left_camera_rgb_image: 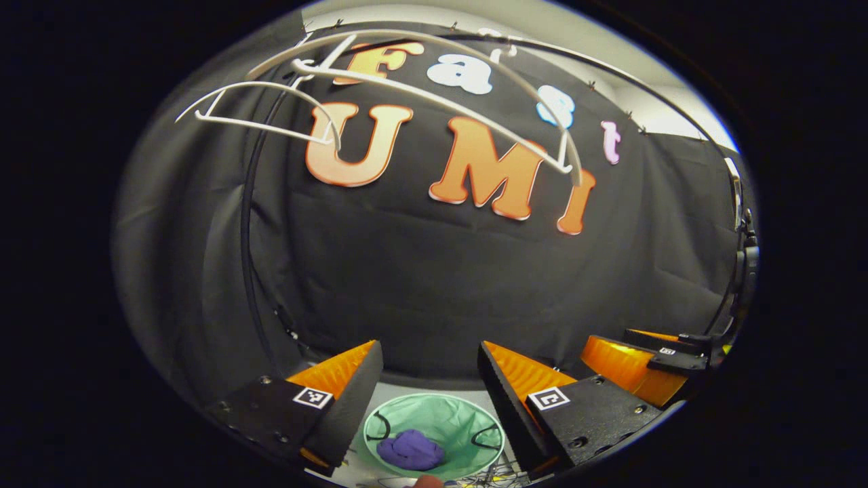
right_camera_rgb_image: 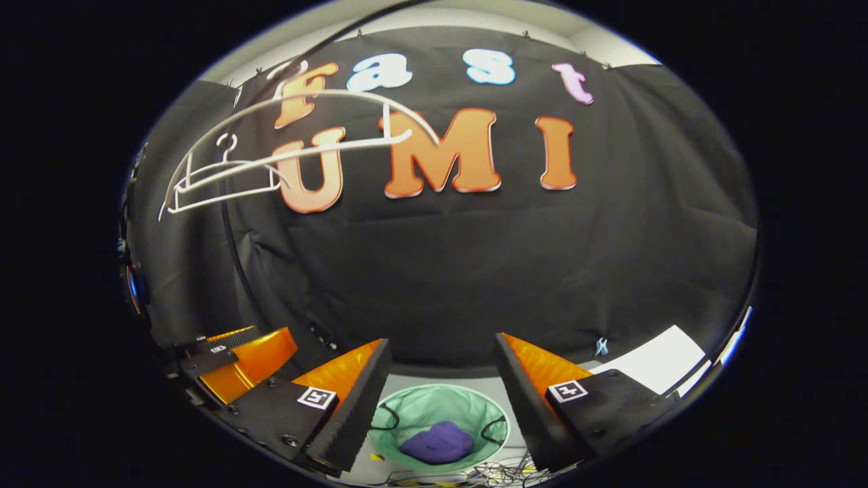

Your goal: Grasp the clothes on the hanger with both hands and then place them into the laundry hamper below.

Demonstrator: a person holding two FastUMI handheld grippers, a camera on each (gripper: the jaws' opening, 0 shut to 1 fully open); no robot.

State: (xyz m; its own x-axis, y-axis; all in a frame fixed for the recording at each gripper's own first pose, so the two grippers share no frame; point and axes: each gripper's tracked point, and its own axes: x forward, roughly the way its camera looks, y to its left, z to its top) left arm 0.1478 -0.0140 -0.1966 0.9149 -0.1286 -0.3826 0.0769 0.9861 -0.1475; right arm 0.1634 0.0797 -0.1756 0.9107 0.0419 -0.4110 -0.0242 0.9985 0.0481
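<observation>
Both the left gripper (left_camera_rgb_image: 430, 379) and right gripper (right_camera_rgb_image: 441, 376) stand wide, empty; below between their fingers, the purple clothes (left_camera_rgb_image: 410, 449) lie in the hamper (left_camera_rgb_image: 468, 417). Lowering carelessly could snag its rim.

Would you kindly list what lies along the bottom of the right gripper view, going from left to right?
Left gripper → green laundry hamper holding the purple garment → white sheet.
</observation>
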